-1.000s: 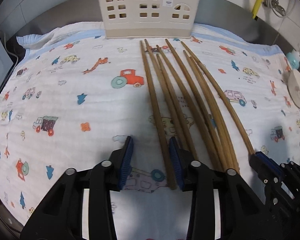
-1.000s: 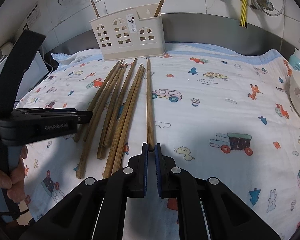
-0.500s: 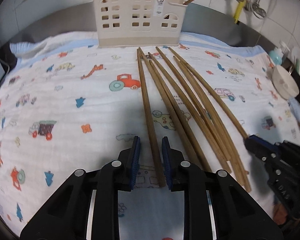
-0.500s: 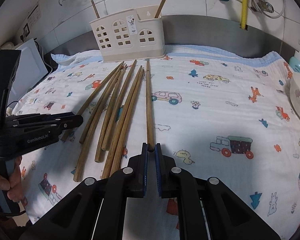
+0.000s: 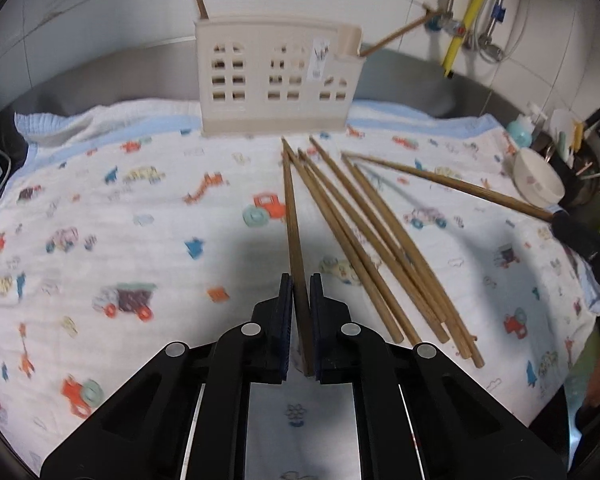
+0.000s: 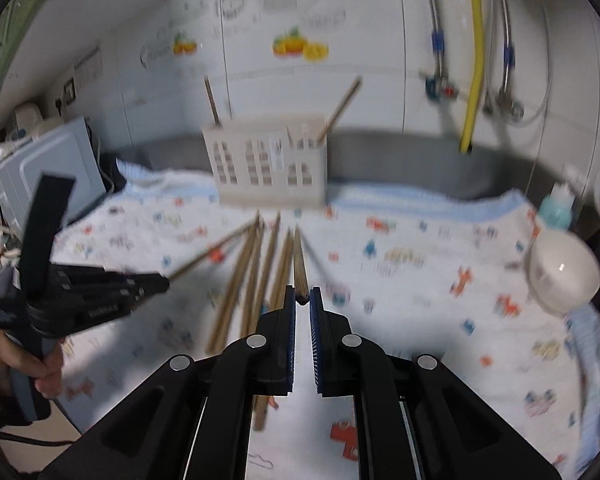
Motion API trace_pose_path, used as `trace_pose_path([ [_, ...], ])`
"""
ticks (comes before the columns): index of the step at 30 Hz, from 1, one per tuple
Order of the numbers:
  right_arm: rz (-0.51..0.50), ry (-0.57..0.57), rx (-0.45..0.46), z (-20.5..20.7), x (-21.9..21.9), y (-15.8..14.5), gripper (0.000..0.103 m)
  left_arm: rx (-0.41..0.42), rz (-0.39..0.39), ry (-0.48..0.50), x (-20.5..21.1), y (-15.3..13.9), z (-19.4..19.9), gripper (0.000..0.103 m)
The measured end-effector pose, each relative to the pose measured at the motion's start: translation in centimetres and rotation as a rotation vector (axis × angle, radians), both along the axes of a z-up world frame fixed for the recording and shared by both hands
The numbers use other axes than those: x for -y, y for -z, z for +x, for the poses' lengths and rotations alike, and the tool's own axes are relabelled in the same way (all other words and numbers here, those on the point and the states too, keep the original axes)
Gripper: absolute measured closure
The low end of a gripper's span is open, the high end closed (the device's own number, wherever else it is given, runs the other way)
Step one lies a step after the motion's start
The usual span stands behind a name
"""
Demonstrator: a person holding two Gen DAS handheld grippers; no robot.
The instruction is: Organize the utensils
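My left gripper [image 5: 300, 292] is shut on a wooden chopstick [image 5: 292, 216] that points toward the beige utensil holder [image 5: 276, 80] at the back of the cloth. My right gripper [image 6: 302, 300] is shut on the end of another chopstick [image 6: 299, 260] and holds it lifted above the cloth; it shows in the left wrist view [image 5: 452, 184] as raised at the right. Several more chopsticks [image 5: 372, 248] lie side by side on the cloth. Two chopsticks [image 6: 340, 108] stand in the holder [image 6: 268, 164].
A patterned cloth [image 5: 120, 220] covers the counter. A white bowl [image 6: 564, 276] and a teal bottle [image 6: 556, 208] stand at the right. A grey appliance [image 6: 48, 172] is at the left. Pipes and a yellow hose [image 6: 476, 52] hang on the tiled wall.
My left gripper has closed on the leftmost chopstick and lifted. My right gripper has risen with its chopstick, raising it off the cloth.
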State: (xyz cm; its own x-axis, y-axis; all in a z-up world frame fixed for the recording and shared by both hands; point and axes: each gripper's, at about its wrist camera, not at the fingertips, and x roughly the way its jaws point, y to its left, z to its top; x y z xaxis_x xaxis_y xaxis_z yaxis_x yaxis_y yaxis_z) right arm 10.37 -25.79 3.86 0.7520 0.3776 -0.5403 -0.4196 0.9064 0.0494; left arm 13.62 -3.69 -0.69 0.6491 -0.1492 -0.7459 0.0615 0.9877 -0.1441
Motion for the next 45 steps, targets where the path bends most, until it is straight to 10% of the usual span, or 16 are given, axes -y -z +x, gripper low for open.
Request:
trace_pose_path([
  [21, 0.026, 0.041, 0.035, 1.4, 1.0, -8.5, 0.096, 0.116, -0.003, 0.107, -1.8, -8.2, 2.9, 0.096],
  [32, 0.023, 0.009, 0.064, 1.0, 0.1, -10.1, 0.096, -0.048, 0.044, 0.127, -1.8, -1.7, 0.4, 0.067],
  [45, -0.011, -0.023, 0.089, 1.1, -1.1, -11.7, 0.103, -0.132, 0.114, 0.107, -1.9, 4.0, 0.2, 0.092],
])
